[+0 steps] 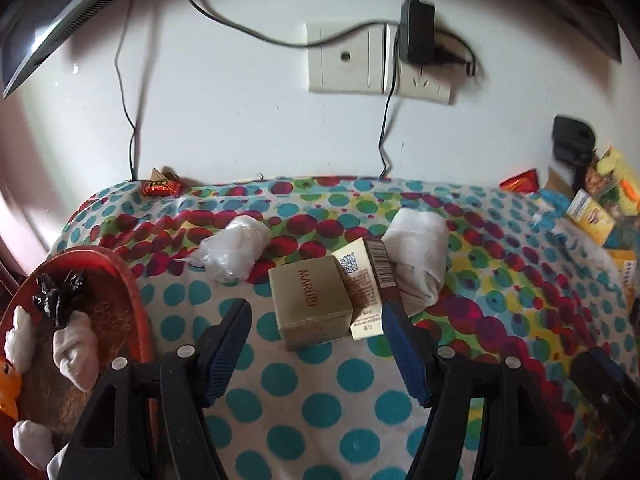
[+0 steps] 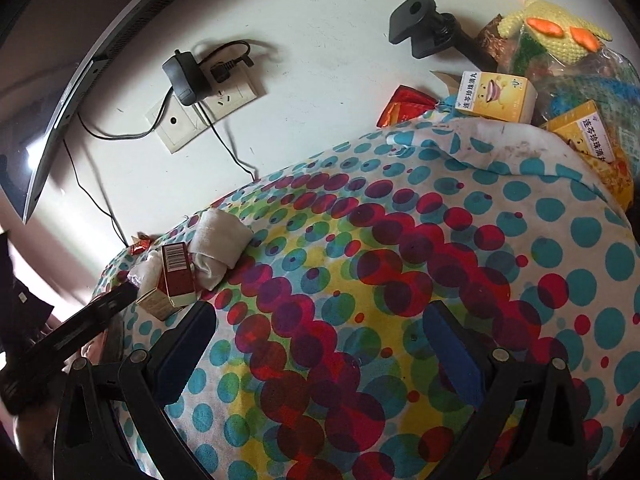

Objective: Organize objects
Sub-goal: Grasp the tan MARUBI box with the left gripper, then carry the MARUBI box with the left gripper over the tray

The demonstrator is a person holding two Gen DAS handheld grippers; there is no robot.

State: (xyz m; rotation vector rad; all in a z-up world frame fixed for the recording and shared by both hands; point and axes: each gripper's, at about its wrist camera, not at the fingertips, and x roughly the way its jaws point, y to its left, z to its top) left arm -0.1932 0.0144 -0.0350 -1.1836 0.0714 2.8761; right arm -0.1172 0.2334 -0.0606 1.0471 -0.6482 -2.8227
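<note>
A tan MARUBI box (image 1: 310, 304) lies on the dotted cloth (image 1: 320, 400), with a white and brown barcode box (image 1: 370, 284) leaning beside it. My left gripper (image 1: 316, 316) is open, its fingers either side of the tan box, just short of it. A rolled white cloth (image 1: 418, 256) and a plastic-wrapped white bundle (image 1: 232, 252) lie behind. My right gripper (image 2: 320, 316) is open and empty above bare dotted cloth (image 2: 400, 280). The boxes (image 2: 172, 280) and the rolled cloth (image 2: 220, 244) show at its far left.
A red tray (image 1: 136, 320) at left holds white rolled socks and a black item. Yellow medicine boxes (image 2: 496, 96), a knitted toy (image 2: 560, 32) and snack packets crowd the right back corner. A wall socket with charger (image 1: 416, 36) and cables hang behind. A red candy (image 1: 162, 188) lies at the back edge.
</note>
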